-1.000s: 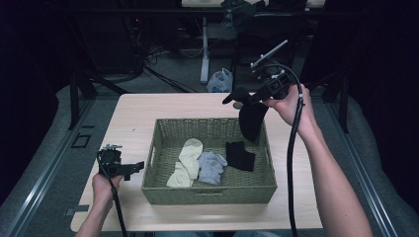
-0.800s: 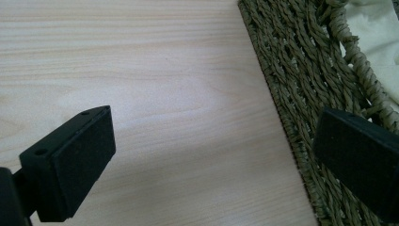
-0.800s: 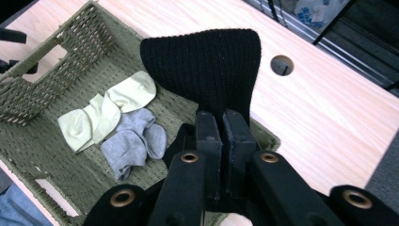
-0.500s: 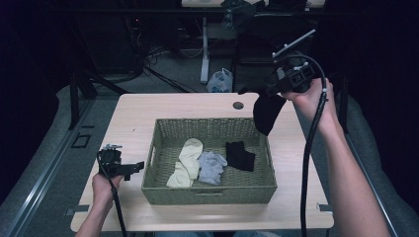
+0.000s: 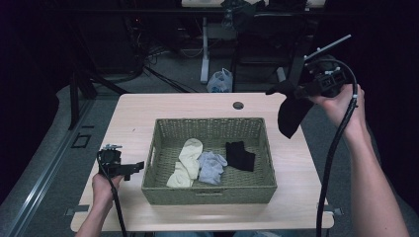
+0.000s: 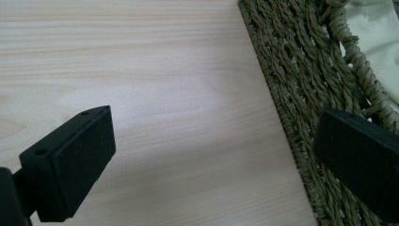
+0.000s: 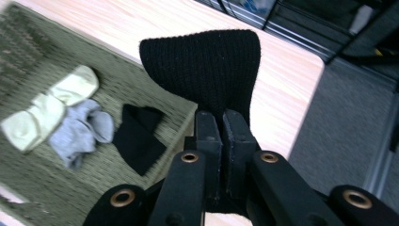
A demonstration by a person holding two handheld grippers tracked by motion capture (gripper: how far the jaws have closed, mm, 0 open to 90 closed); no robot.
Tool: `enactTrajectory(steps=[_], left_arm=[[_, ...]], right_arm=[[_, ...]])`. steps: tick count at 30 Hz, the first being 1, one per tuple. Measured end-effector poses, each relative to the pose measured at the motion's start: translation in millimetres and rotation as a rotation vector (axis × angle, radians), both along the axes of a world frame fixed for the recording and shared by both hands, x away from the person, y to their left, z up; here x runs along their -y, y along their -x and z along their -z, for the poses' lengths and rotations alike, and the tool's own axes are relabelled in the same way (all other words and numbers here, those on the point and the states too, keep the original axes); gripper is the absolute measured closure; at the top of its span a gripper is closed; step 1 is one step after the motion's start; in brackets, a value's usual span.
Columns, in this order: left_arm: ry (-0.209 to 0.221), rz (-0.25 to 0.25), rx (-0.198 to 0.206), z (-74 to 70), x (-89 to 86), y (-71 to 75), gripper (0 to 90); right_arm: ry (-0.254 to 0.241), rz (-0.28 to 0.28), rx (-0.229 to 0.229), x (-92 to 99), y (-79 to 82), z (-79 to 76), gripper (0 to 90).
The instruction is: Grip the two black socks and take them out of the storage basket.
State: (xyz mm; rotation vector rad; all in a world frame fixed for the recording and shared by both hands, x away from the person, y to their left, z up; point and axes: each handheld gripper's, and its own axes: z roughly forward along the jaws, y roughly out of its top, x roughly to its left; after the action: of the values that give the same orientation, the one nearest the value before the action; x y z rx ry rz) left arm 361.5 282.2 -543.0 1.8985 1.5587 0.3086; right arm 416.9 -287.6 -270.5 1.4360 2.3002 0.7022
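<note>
One black knit sock (image 5: 290, 114) out, three pieces left in the green wicker basket (image 5: 210, 187).
Right claw (image 5: 302, 91) pinches it past the tabletop (image 5: 296, 173) edge (left claw (image 5: 132, 168) idle, gaping).

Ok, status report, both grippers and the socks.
Right gripper shut on black sock, raised off the table's right edge. Left gripper open beside basket. Nothing obstructing.

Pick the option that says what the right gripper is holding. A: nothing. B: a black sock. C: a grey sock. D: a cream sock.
B: the right gripper has its jaws shut on a black sock, which hangs in the air past the basket's right side, while the cream sock and grey sock lie in the basket.
</note>
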Motion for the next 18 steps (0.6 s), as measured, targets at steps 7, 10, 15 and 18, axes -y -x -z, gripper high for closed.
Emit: enactTrajectory(steps=[7,10,15,18], left_arm=[[0.000,-0.001,0.000,0.1,0.5,0.1,0.2],[0.001,-0.001,0.001,-0.1,0.2,0.2,0.2],[0.001,-0.002,0.002,0.5,-0.3,0.0,0.2],[0.002,-0.002,0.001,0.8,-0.3,-0.3,0.2]], right_arm=[[0.029,0.059,-0.029,19.4,-1.4,23.1,87.2],[0.045,0.082,-0.050,25.0,-3.4,39.2,87.2],[0.049,0.102,-0.077,30.8,-6.9,61.7,87.2],[0.053,0.115,-0.098,33.3,-10.6,84.3,87.1]])
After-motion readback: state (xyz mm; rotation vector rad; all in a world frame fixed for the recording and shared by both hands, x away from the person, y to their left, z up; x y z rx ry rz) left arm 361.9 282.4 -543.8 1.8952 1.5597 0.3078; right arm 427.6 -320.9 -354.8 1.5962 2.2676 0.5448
